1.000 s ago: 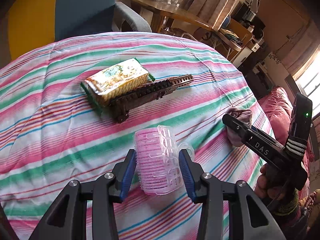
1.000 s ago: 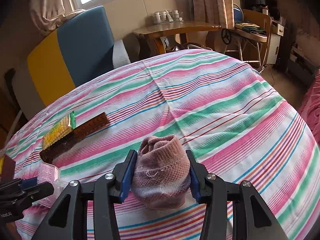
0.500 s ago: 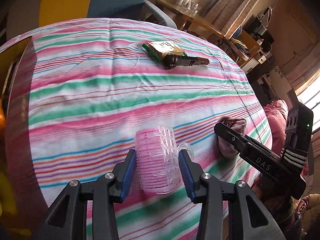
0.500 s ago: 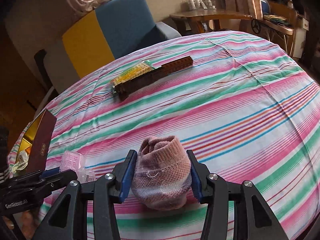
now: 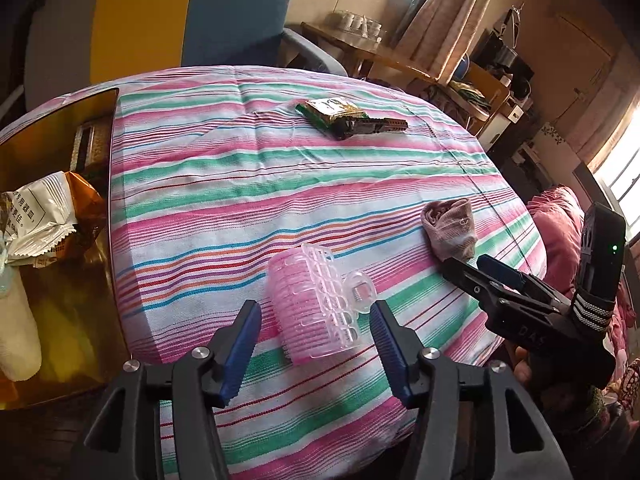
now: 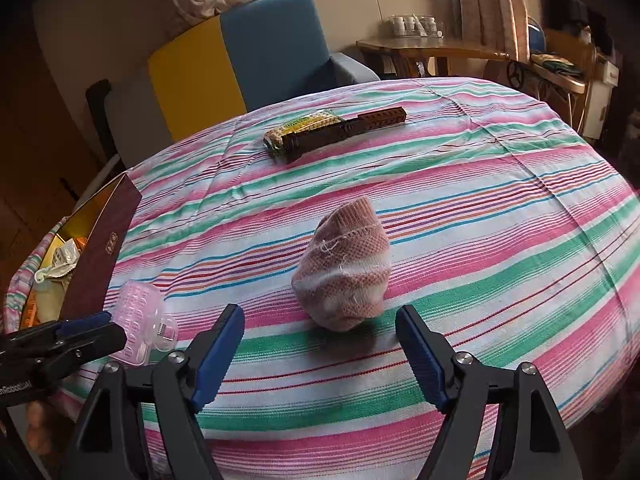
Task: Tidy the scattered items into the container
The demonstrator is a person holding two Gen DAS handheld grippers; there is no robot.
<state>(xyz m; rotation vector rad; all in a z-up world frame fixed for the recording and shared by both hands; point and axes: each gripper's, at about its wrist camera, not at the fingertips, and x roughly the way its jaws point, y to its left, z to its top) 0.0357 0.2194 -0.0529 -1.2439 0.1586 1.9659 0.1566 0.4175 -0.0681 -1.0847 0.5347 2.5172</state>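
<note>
A pink plastic hair clip (image 5: 316,304) lies on the striped tablecloth, between and just ahead of the fingers of my open left gripper (image 5: 316,344); the jaws stand apart from it. It also shows in the right wrist view (image 6: 140,320). A rolled pink sock (image 6: 346,270) lies on the cloth ahead of my open right gripper (image 6: 320,352), not touched; it also shows in the left wrist view (image 5: 450,232). The gold-lined box (image 5: 108,264) stands at the left edge, with packets inside. Its dark red wall shows in the right wrist view (image 6: 100,256).
A biscuit packet (image 5: 330,110) and a brown comb (image 5: 372,125) lie together at the far side of the table; they also show in the right wrist view, the packet (image 6: 304,124) behind the comb (image 6: 348,130). A blue and yellow armchair (image 6: 240,64) stands behind the table.
Both grippers have opened: the left let go of the hair clip, the right let go of the sock. Both items now rest on the cloth. The box has come into view at left.
</note>
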